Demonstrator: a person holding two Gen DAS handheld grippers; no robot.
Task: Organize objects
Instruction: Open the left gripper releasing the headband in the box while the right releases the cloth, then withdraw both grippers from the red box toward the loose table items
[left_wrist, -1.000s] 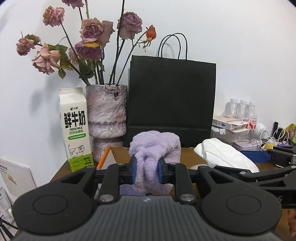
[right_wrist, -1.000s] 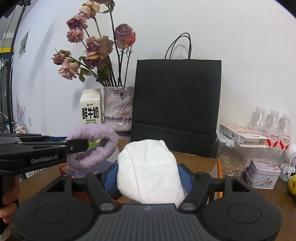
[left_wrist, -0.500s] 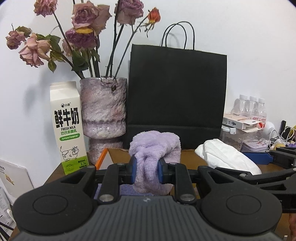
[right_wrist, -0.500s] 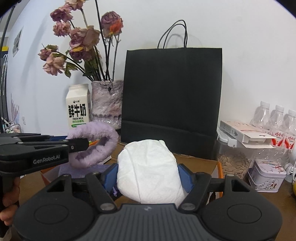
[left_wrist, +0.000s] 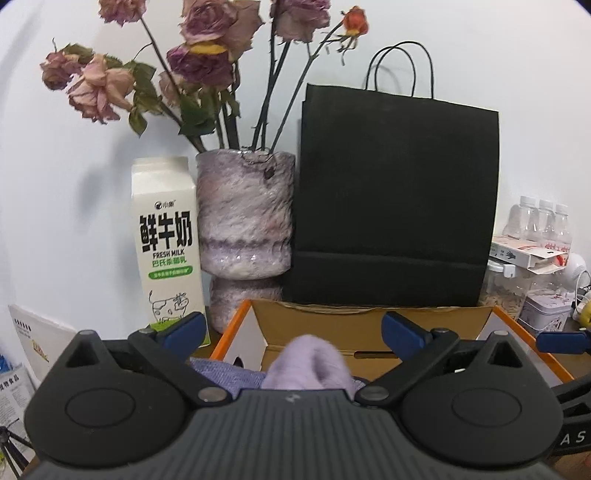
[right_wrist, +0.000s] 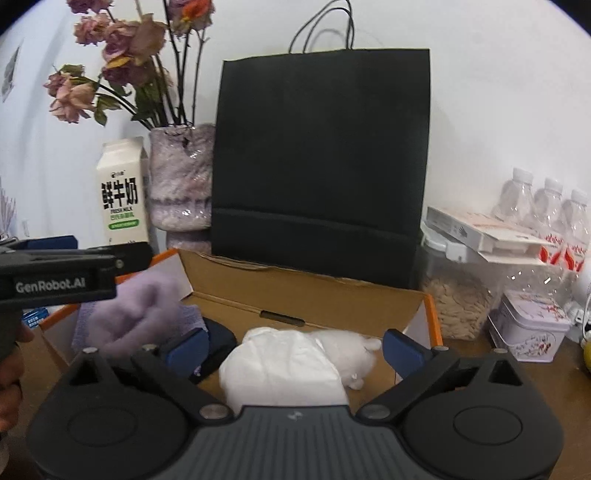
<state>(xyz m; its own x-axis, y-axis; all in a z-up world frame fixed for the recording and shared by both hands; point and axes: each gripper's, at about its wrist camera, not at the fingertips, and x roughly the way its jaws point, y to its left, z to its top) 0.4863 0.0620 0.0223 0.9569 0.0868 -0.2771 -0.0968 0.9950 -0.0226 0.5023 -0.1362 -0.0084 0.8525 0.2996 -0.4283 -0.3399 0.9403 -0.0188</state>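
Your left gripper fingers released above the purple scrunchie, your right gripper fingers spread over the white bundle in the cardboard box.

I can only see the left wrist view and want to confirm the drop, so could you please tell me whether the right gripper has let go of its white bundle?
Observer: Yes. The right gripper is open, and the white bundle lies between its spread fingers, inside the cardboard box.
Operator: Thank you. Is anything else in that box?
Observer: A dark flat object lies left of the bundle.
Operator: And my purple fluffy piece?
Observer: The purple fluffy piece appears blurred below the left gripper, at the box's left end.
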